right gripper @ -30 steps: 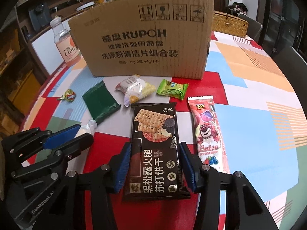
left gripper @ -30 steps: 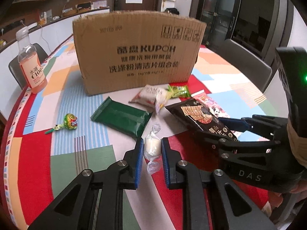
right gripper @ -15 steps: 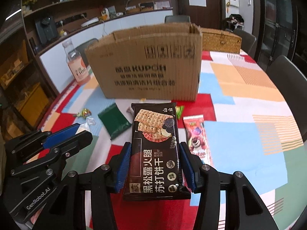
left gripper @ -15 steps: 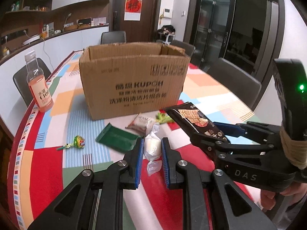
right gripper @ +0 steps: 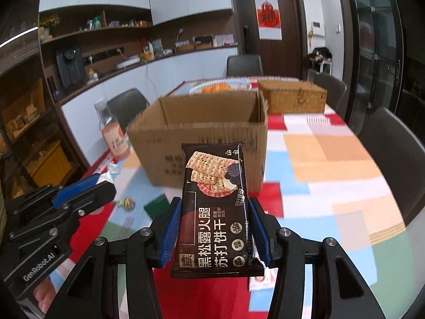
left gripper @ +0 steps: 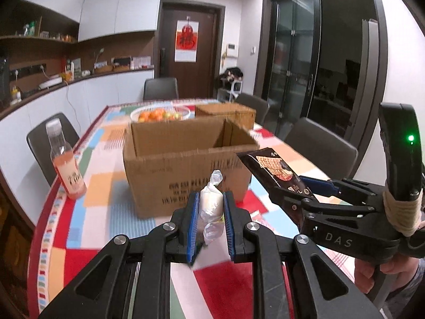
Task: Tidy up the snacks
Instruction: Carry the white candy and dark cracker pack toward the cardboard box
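Both tongs loaded, near the open carton's front edge.

Cracker packet: dark wrapper, cracker picture, held upright off the table. Wrapped candy: white, clear twisted ends, held upright. Cardboard box: open top, standing on the table. Green packet and lollipop: lying before the box.
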{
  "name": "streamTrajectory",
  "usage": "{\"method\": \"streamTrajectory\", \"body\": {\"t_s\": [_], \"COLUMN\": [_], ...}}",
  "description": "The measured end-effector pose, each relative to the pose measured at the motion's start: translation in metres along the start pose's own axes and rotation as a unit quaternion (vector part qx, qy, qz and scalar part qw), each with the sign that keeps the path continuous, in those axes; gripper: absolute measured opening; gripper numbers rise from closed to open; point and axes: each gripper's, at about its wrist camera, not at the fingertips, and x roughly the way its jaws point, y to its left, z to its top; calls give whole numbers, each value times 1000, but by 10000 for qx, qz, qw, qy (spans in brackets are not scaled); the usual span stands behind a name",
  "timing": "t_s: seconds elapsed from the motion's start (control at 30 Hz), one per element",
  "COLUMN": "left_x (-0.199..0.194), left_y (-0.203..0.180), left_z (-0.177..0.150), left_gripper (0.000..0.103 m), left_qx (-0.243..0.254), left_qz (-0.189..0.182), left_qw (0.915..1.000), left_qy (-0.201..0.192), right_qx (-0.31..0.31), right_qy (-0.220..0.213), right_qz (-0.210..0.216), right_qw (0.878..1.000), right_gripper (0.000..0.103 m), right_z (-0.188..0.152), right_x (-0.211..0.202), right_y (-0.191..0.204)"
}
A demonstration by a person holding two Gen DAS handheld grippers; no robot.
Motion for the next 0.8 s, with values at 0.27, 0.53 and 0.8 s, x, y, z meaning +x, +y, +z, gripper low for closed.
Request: {"method": "streamTrajectory", "body": {"t_s": [0.27, 0.53, 0.8], "left_x": [-5, -1, 19], "left_y": [4, 15, 35], "left_z": [35, 65, 89], "left_gripper": [19, 19, 19], "left_qx": [62, 182, 200], "left_qz": [117, 364, 487], "left_qw": [9991, 9972, 9969], "left_qy": [-399, -622, -577], "right_qx": [-21, -304, -514], "right_qy": [-425, -656, -584], "right_qz": [17, -36, 31], "right_qw": [9991, 9974, 9970], "right_gripper": [50, 50, 50], "right_z": [34, 71, 103], "right_x": [-6, -1, 24], "right_y": [-2, 3, 9]}}
